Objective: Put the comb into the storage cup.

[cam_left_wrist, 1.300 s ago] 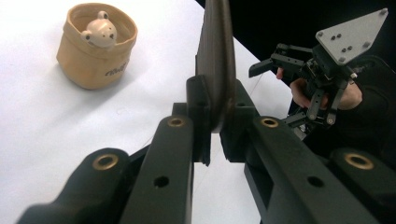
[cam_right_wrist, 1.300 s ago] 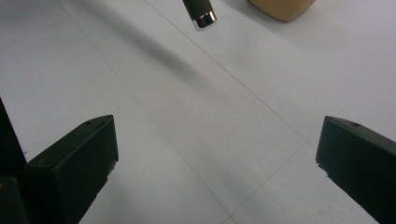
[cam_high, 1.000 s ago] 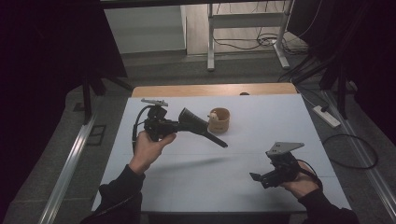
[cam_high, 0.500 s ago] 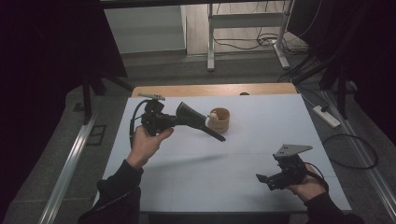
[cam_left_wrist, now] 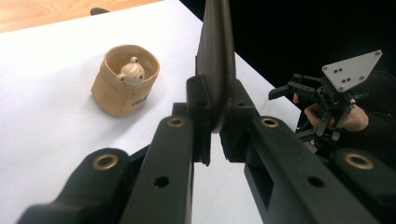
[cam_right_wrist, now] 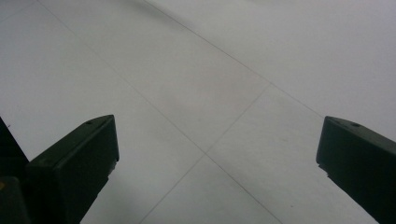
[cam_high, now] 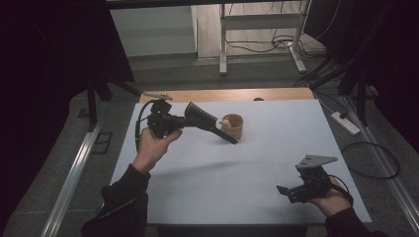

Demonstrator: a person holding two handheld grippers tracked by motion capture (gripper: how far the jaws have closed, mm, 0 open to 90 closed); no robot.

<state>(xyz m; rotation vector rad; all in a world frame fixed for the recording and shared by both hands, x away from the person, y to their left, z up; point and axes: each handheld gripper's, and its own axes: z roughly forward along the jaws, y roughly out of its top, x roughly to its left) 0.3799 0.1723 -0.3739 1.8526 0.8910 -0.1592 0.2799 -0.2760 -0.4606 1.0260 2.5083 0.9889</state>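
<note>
Across the white bench (cam_high: 247, 163) nearly everything is bare surface, and I work from my side of it with one gripper in each hand. My left gripper (cam_high: 185, 120) hovers over the far left part, its fingers (cam_left_wrist: 198, 116) clamped tight on a black shoehorn-like tool (cam_high: 210, 123), gripped at the wide end so that the long narrow end slants down toward the tan pot (cam_high: 232, 126); I judge I hold it this way to reach the tip to the pot, perhaps to its mouth. That pot stands upright at the far middle of the bench, just past the tool's tip. My right gripper (cam_high: 283, 189) rests low at the near right corner, well apart from the work, its fingers (cam_right_wrist: 79, 158) spread wide over bare bench with nothing between them, idle while the left does the job. From above, the pot's contents are a pale blur; the left gripper view looks straight into it and shows a small bear figure (cam_left_wrist: 131, 72) sitting inside, plus my right hand beyond the edge.
</note>
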